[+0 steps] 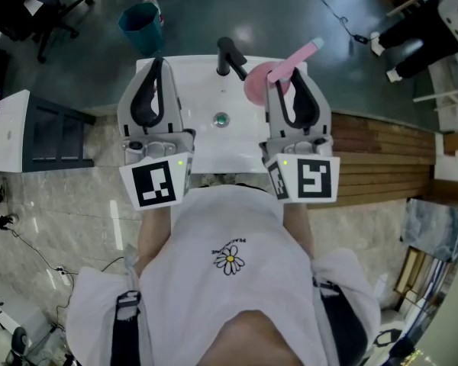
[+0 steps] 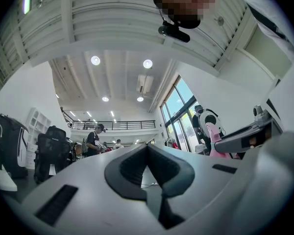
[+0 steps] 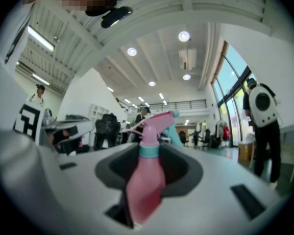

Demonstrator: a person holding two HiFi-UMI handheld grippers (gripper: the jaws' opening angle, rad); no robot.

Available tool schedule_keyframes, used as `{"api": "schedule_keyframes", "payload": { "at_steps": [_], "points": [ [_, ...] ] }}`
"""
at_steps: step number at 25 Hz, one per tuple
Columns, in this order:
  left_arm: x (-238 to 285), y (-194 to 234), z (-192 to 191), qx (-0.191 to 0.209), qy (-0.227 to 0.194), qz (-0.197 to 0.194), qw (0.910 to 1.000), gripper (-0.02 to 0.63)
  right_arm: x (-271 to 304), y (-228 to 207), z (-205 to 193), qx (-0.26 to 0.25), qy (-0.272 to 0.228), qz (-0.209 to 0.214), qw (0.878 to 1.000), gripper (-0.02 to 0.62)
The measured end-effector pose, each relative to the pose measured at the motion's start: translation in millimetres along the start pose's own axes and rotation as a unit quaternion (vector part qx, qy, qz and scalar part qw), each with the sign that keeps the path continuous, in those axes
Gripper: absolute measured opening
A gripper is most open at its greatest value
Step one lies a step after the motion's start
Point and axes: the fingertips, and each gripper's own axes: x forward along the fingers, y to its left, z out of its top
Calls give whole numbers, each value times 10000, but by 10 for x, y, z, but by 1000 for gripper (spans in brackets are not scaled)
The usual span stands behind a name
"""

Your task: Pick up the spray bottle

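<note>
**Ana:** White shirt (image 1: 229, 280) with a small daisy print fills the bottom of the head view, closest to the lens. What lies beyond it?

**Ben:** Past it stands a white sink (image 1: 202, 90), the biggest thing ahead. Both tools reach out over its basin, side by side.

**Ana:** How does the left one stand?

**Ben:** Its own view shows the left gripper (image 2: 148, 150) clenched on nothing. The dark pads meet along one line, with only a bright hall behind them. From above, it hangs over the basin's left half.

**Ana:** And the other?

**Ben:** The right gripper (image 3: 151, 155) is grasping the spray bottle (image 3: 146, 182). The pink body is wedged between the pads. The teal collar (image 3: 149, 150) and the trigger head stick out past the fingertips.

**Ana:** Where is the bottle in the scene?

**Ben:** It is at the sink's back right corner, just right of the black faucet (image 1: 230, 56), with its head pointing away from the person. I cannot tell whether its base touches the rim.

**Ana:** Anything smaller?

**Ben:** A round drain (image 1: 221, 118) sits in the basin, between the two grippers.
</note>
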Motion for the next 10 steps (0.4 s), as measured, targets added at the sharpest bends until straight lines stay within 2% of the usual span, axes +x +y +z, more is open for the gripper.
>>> {"api": "schedule_keyframes", "payload": {
  "at_steps": [10],
  "points": [
    [24,-61,4,-7,-7,-6,10000,18,-18,-63,13,9,-19,-13,10000,155]
  ]
}}
